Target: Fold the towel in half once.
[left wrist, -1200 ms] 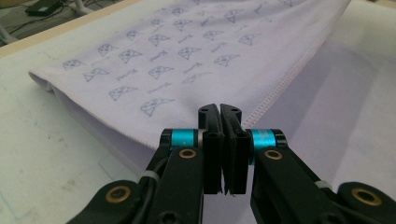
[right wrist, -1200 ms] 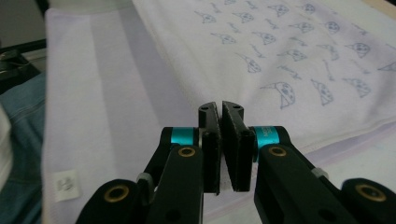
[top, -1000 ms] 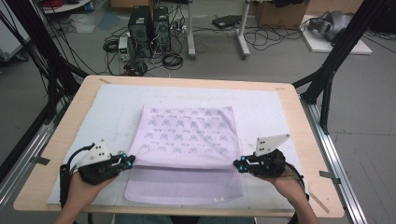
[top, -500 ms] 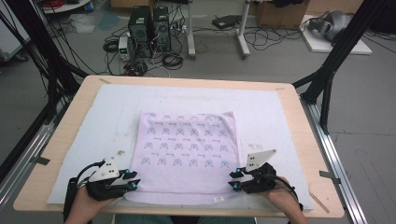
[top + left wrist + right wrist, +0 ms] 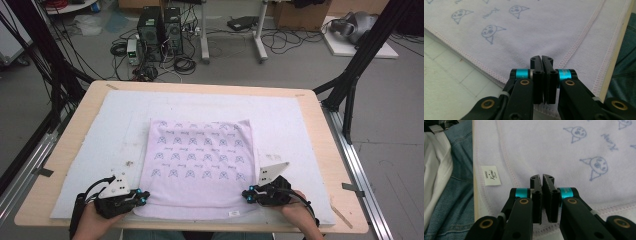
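Note:
A lavender towel printed with small cat faces lies flat on the white mat. My left gripper rests at its near left corner and my right gripper at its near right corner. In the left gripper view the jaws stand together where two hems of the upper layer meet. The right gripper view has its jaws together at the matching corner of the towel. Both pairs have just been closing. Only a dark slit shows between the pads, with no cloth in it.
A small white label is sewn near the towel's near edge. The wooden table borders the mat, and the person's jeans sit just past its near edge. Computers and cables lie on the floor beyond.
Both grippers came down and toward the table's near edge. The towel's upper layer came with them and now lies flat, covering more of the lower layer.

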`<state>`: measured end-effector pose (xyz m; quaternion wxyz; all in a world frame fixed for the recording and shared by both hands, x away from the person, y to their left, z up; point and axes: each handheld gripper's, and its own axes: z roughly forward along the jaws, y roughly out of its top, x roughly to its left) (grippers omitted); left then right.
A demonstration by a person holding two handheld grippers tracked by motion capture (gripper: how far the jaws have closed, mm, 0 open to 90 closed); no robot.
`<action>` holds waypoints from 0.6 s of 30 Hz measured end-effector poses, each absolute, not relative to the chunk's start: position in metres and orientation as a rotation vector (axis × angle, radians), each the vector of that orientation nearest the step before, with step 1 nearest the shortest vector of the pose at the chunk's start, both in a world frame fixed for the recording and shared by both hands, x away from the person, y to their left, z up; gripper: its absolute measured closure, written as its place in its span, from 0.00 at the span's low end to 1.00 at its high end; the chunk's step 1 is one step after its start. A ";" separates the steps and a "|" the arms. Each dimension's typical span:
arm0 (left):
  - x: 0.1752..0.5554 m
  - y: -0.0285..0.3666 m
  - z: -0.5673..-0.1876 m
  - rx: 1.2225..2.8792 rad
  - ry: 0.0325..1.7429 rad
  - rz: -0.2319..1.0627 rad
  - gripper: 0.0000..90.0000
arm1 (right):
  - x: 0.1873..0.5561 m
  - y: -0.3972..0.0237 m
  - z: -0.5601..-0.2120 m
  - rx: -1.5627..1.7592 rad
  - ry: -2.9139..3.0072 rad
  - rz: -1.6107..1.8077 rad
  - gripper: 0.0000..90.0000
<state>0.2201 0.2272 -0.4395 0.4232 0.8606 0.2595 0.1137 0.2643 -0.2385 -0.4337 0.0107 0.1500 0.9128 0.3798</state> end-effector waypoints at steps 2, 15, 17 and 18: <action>0.218 0.230 -0.434 2.129 0.650 0.294 0.97 | 0.263 -0.240 -0.426 0.454 2.826 1.228 0.96; 0.193 0.237 -0.430 2.114 0.629 0.254 0.97 | 0.242 -0.246 -0.406 0.369 2.840 1.265 0.96; 0.193 0.235 -0.437 2.146 0.634 0.224 0.90 | 0.243 -0.245 -0.419 0.394 2.876 1.241 0.94; 0.194 0.234 -0.438 2.151 0.626 0.224 0.88 | 0.243 -0.244 -0.424 0.403 2.896 1.224 0.92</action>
